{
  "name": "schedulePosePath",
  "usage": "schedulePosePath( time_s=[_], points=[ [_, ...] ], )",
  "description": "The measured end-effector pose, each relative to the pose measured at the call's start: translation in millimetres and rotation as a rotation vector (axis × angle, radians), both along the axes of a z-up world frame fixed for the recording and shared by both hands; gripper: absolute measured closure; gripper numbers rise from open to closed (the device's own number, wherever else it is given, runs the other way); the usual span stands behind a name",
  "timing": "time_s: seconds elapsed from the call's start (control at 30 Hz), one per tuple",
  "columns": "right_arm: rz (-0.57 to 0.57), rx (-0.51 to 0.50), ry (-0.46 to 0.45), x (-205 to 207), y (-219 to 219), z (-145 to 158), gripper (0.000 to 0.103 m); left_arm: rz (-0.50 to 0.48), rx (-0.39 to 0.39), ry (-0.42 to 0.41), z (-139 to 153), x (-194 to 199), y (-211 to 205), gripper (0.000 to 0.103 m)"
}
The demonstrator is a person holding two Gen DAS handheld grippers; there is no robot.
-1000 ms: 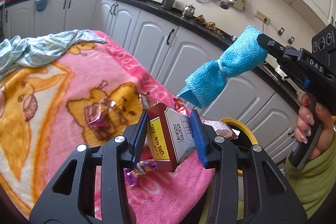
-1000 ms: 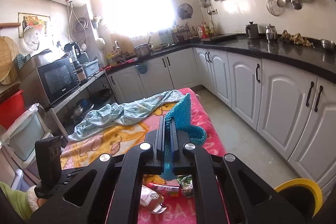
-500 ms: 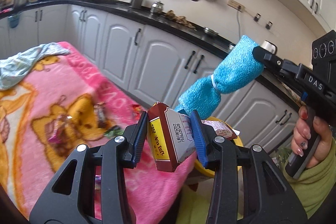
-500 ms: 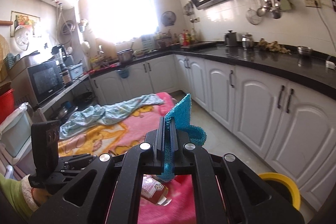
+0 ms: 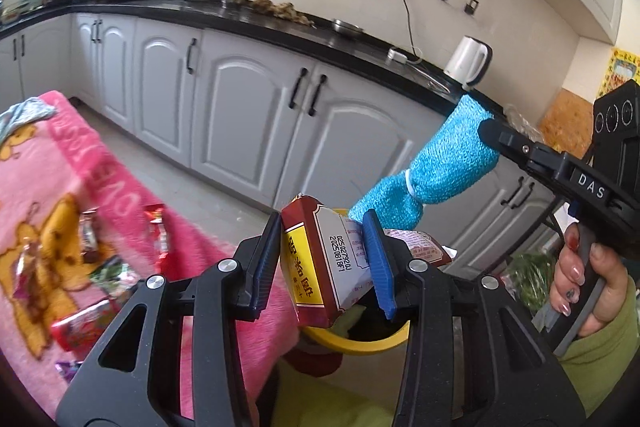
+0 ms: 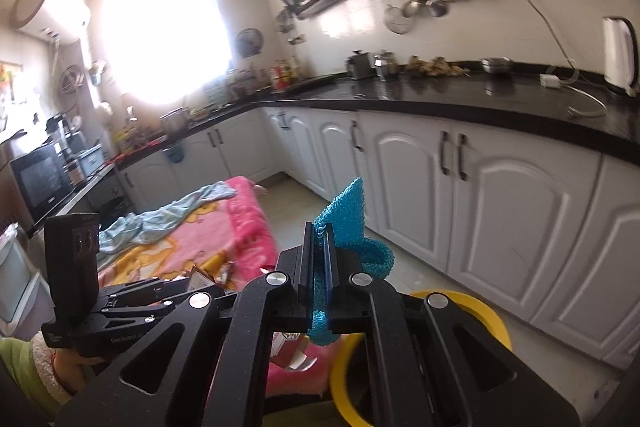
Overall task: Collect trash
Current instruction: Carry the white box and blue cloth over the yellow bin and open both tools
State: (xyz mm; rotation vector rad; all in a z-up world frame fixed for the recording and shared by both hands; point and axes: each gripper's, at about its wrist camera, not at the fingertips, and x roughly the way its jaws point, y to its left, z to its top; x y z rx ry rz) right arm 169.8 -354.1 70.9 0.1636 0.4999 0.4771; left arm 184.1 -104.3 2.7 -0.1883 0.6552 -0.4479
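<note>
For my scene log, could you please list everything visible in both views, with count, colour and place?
carton: one, dark red and yellow, clamped in the left tool above the bin
bin: one, yellow rim, on the floor beside the blanket
wrappers: several, mostly red, on the blanket
blanket: one, pink, left
cloth: one, blue, clamped in the right tool
towel: one, pale blue, on the blanket's far end
kettle: one, white, on the black counter
left tool: shut
right tool: shut

carton (image 5: 320, 263) above bin (image 5: 360, 341), right of blanket (image 5: 60, 187) holding wrappers (image 5: 86, 319).
</note>
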Motion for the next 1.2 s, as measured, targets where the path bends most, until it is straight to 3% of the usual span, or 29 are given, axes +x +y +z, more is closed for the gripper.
schedulePosePath(
  time_s=[0.43, 0.87, 0.93, 1.0, 1.1, 1.2],
  points=[
    [-0.12, 0.031, 0.086, 8.9, -54.3, -46.3, 0.099, -0.059, 0.121, 0.04, -35.4, 19.3, -62.7, 0.069],
    [-0.177, 0.062, 0.193, 30.3, -65.8, -90.0, 0.096, -0.061, 0.151, 0.094, -67.8, 36.6, -78.9, 0.068],
    [-0.198, 0.077, 0.202, 31.0, -69.0, -93.9, 0.073, -0.05, 0.15, 0.112, -71.5, 39.9, -77.6, 0.064],
    [-0.219, 0.084, 0.206, 29.9, -71.6, -96.2, 0.058, -0.036, 0.143, 0.13, -75.5, 42.3, -73.3, 0.05],
    [-0.23, 0.099, 0.213, 27.3, -73.3, -98.9, 0.055, -0.021, 0.136, 0.137, -77.2, 42.5, -67.3, 0.043],
    [-0.234, 0.1, 0.208, 23.3, -70.8, -97.5, 0.045, 0.004, 0.125, 0.136, -75.8, 41.0, -59.1, 0.026]
  ],
)
